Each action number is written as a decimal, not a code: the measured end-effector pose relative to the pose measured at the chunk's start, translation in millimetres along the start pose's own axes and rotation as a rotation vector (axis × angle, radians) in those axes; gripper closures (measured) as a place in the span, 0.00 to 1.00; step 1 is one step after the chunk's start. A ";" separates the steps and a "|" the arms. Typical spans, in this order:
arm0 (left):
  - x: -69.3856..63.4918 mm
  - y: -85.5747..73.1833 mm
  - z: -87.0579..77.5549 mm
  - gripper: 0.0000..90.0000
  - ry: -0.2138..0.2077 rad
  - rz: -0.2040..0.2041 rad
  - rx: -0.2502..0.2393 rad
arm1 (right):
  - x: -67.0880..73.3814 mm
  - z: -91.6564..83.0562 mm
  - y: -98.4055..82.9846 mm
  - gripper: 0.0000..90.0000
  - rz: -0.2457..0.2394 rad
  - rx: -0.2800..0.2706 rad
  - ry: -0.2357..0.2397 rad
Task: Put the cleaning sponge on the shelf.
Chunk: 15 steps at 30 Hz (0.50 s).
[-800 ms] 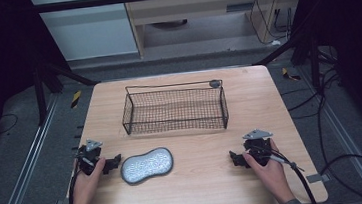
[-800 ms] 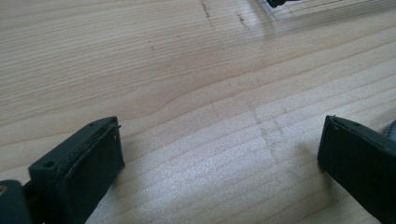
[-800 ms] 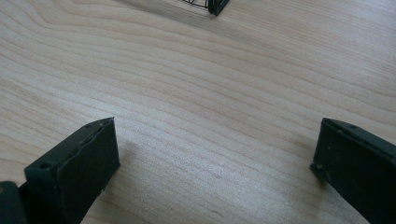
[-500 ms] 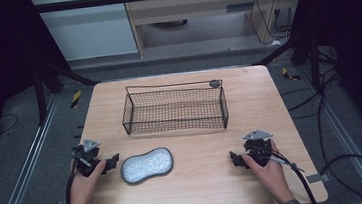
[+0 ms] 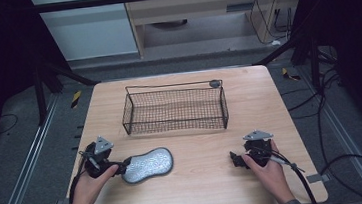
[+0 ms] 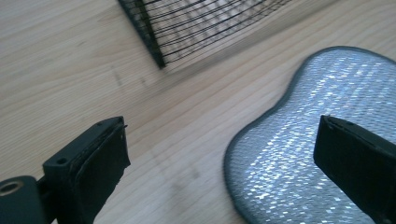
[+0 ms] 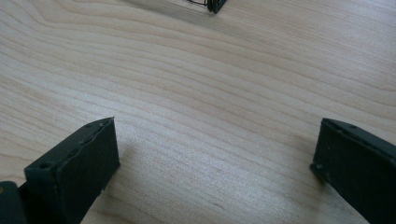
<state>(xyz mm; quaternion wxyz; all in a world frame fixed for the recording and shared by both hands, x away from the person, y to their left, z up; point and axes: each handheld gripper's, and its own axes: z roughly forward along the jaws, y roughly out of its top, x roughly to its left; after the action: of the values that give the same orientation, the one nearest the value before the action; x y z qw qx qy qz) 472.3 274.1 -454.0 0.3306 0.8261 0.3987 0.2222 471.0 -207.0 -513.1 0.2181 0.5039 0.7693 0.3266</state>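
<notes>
A silver peanut-shaped scrub pad [image 5: 147, 164] lies flat on the wooden table [image 5: 197, 191], front left. My left gripper [image 5: 124, 166] is open right at the pad's left end; in the left gripper view the pad [image 6: 322, 140] runs under the right jaw while the left jaw stands over bare wood. A black wire basket [image 5: 175, 107] stands empty toward the back centre, its corner [image 6: 154, 42] visible beyond the jaws. My right gripper [image 5: 234, 159] rests open at the front right over bare wood [image 7: 210, 130], holding nothing.
The table's front edge lies just below both hands. A small dark round object [image 5: 214, 83] sits at the basket's back right corner. Cables [image 5: 296, 171] trail off the table's right side. Metal frame rails run along the floor on both sides.
My left gripper has slid right along the table until its jaws reach the pad's left end. The right gripper and the pad have not moved.
</notes>
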 end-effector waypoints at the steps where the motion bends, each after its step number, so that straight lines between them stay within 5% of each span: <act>1: -3.0 1.1 1.4 0.03 -0.002 0.007 0.003 | -0.1 -0.1 0.0 0.01 -0.001 0.000 0.001; 15: -12.9 4.0 7.8 0.03 -0.050 0.086 0.051 | -0.2 -0.3 -0.2 0.01 -0.003 0.000 0.004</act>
<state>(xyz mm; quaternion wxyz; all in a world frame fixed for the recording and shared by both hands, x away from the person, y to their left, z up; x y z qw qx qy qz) 471.8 259.0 -457.8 0.3095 0.8559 0.3598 0.2051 470.7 -207.3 -513.1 0.2172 0.5021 0.7705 0.3272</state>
